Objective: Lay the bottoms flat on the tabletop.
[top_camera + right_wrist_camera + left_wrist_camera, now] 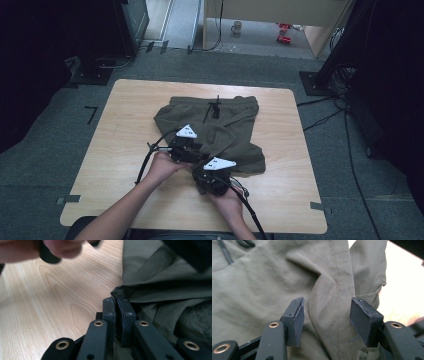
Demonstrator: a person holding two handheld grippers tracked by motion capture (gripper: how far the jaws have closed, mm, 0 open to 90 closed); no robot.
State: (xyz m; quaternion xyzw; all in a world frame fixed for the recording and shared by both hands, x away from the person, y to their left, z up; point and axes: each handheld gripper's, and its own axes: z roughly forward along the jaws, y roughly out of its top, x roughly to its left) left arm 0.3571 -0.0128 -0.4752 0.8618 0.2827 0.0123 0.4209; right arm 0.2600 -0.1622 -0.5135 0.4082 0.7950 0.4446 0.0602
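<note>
Nearest the person, the right gripper [214, 176] lies low over the table [125, 150], its jaws pressed together on a corner of the olive shorts [220, 127]. In the right gripper view that pinched hem [117, 293] sticks up between the two pads, bare wood lies to the left of the jaws, and the rest of the cloth piles up to their right. Just beyond it and touching distance away sits the left gripper [186, 147], over the near leg of the shorts. Its jaws stand spread, and a raised fold with a stitched seam [338, 315] runs up between them without either pad pressing on it. Past both pairs of jaws the shorts lie spread toward the far edge, with the waistband and its dark drawstring [215, 107] farthest away.
</note>
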